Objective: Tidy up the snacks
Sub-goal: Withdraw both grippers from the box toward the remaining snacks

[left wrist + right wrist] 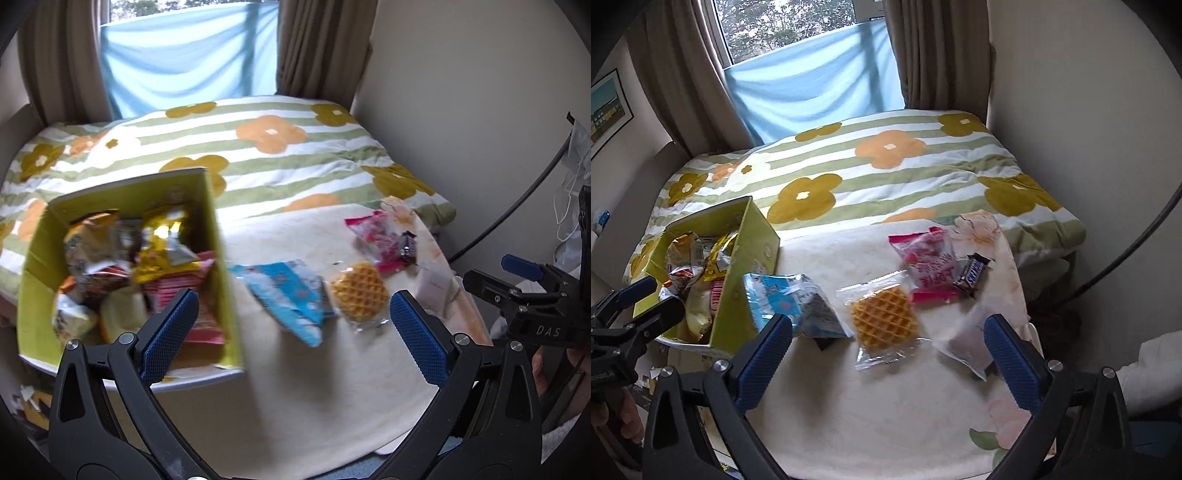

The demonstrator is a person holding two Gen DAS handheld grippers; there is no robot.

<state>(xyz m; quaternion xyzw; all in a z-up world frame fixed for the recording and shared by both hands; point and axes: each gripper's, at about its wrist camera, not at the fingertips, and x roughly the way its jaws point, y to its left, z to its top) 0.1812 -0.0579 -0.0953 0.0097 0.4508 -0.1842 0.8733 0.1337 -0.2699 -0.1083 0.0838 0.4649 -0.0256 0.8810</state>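
A yellow-green box (221, 280) (738, 314) holding several snack packets sits at the left of a cream blanket. Beside its right wall lies a blue packet (288, 299) (790, 306). Right of that are a wrapped waffle (358, 291) (884, 321), a pink packet (376, 240) (931, 266) and a Snickers bar (408, 247) (973, 273). A pale translucent packet (964, 339) lies nearest the right gripper. My left gripper (293, 306) (653, 302) hovers open near the box and the blue packet, holding nothing. My right gripper (888, 325) (509, 275) is open above the waffle, also holding nothing.
The cream blanket (849, 387) covers the near part of a bed with a flowered, green-striped duvet (886, 177) behind. A wall and a dark cable (1126, 251) run along the right. Curtains and a window stand at the back. A hand (628, 417) holds the left tool.
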